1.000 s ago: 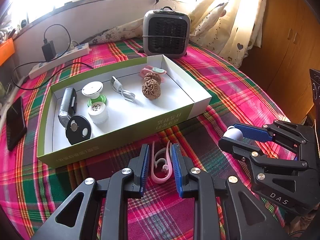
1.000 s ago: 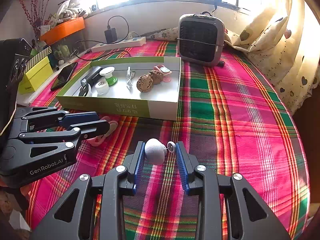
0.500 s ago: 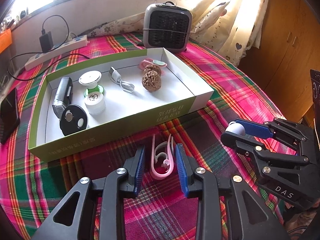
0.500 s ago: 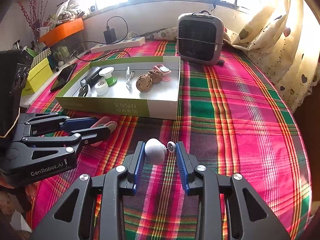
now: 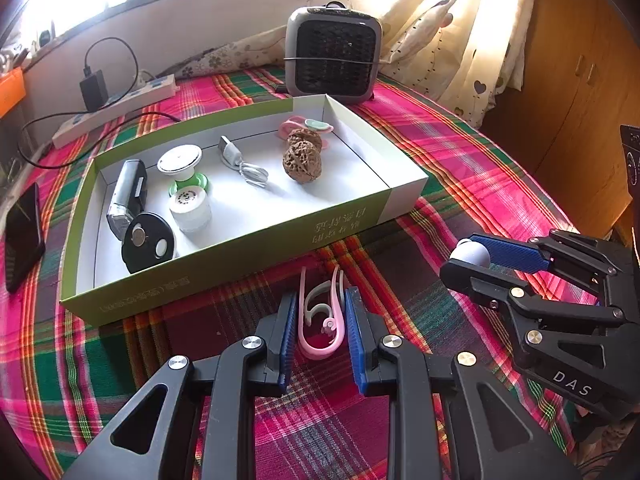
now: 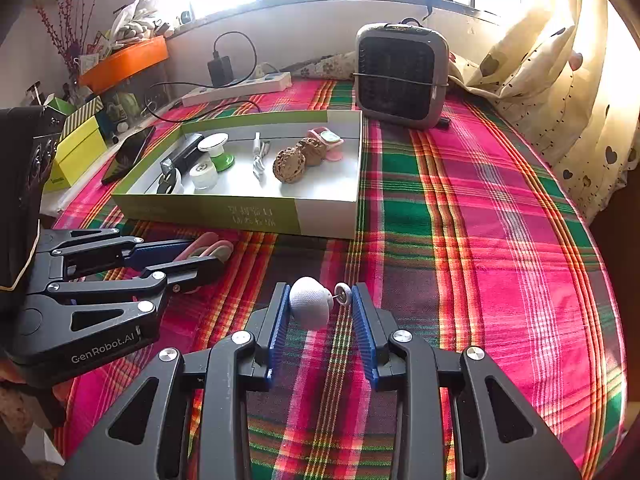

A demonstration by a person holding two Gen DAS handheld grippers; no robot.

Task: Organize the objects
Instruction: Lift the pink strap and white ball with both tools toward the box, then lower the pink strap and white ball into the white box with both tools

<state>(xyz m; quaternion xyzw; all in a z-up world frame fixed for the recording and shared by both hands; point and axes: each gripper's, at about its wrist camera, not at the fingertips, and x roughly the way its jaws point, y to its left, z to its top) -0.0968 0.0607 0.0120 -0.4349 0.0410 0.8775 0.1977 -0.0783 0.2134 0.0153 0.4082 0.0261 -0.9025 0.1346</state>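
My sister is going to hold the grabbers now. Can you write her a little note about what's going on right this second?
Left gripper: shut on the pink clip, near the front wall of the box.
Right gripper: shut on the white knob, over the plaid cloth.
Done: walnuts, cable, white jar, black disc and other small things already lie in the box.
Left: put the clip and the knob in the box too.
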